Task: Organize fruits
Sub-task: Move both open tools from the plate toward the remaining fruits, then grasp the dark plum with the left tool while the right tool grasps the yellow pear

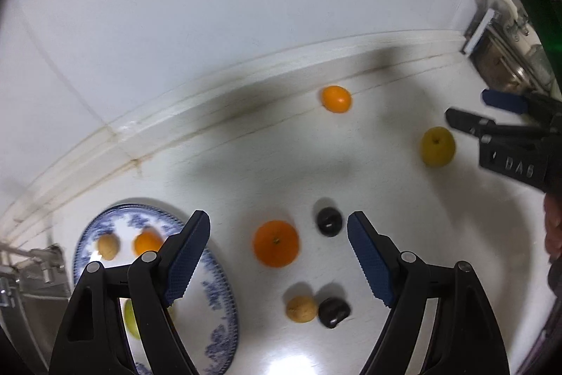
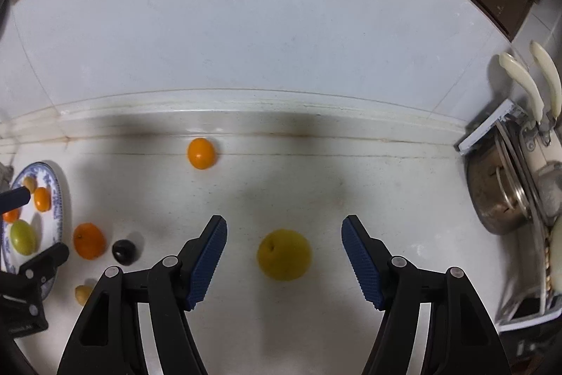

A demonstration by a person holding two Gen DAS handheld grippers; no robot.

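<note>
My left gripper (image 1: pixel 279 236) is open above the white counter, with a large orange (image 1: pixel 276 243) between its fingers. A dark plum (image 1: pixel 329 221), a second dark plum (image 1: pixel 333 311) and a tan walnut (image 1: pixel 301 309) lie close by. The blue-patterned plate (image 1: pixel 217 301) at the left holds a walnut (image 1: pixel 108 246), a small orange (image 1: pixel 147 243) and a green fruit (image 1: pixel 130 318). My right gripper (image 2: pixel 284 243) is open around a yellow fruit (image 2: pixel 284 254). A small orange (image 2: pixel 201 153) lies near the back edge.
A dish rack with a metal pot (image 2: pixel 498 195) and cream-handled utensils (image 2: pixel 520 76) stands at the right. A raised counter lip (image 2: pixel 246 115) and a tiled wall run behind. A metal fixture (image 1: pixel 31 273) sits at the left edge.
</note>
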